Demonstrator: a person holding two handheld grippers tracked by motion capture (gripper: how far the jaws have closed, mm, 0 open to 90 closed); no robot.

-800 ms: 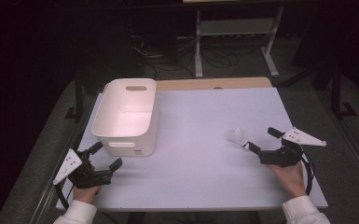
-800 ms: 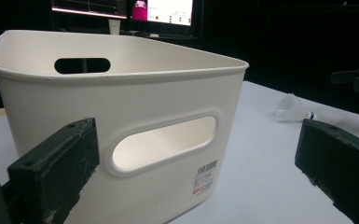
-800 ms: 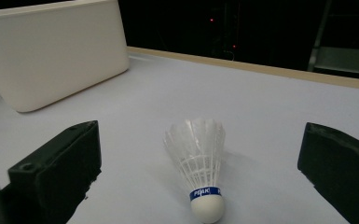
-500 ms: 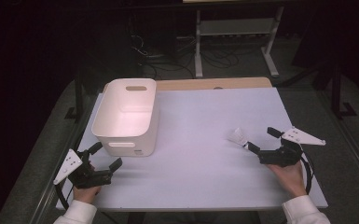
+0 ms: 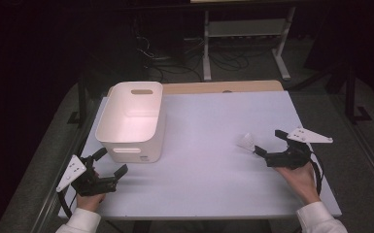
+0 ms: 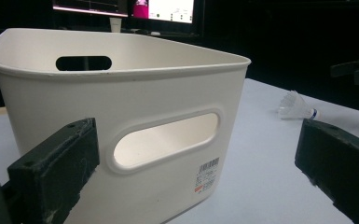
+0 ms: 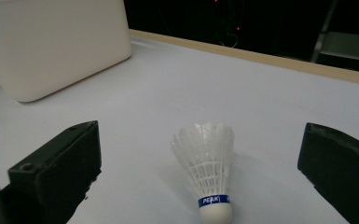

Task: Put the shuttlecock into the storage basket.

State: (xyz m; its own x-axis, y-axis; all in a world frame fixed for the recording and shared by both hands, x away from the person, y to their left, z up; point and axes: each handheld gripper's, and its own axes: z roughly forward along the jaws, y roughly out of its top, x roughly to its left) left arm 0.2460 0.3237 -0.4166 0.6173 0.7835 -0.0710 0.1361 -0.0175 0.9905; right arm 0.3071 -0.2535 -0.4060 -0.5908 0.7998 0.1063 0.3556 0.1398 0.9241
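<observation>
A white plastic bin (image 5: 131,119) with slot handles stands empty on the left half of the white table (image 5: 209,170). A white feather shuttlecock (image 5: 246,141) with a blue band lies on its side on the right half. My right gripper (image 5: 268,141) is open just behind the shuttlecock (image 7: 210,172), whose cork points toward me between the spread jaws of that gripper (image 7: 198,179), untouched. My left gripper (image 5: 111,161) is open near the front left corner, empty. It (image 6: 198,186) faces the near wall of the bin (image 6: 121,116), and the shuttlecock (image 6: 294,106) is far off to the right.
A wooden strip (image 5: 223,87) runs along the table's far edge. Beyond it are a metal stand (image 5: 243,34) and cables on the dark floor. Monitors (image 6: 126,7) glow behind the bin. Bare table surface lies between bin and shuttlecock.
</observation>
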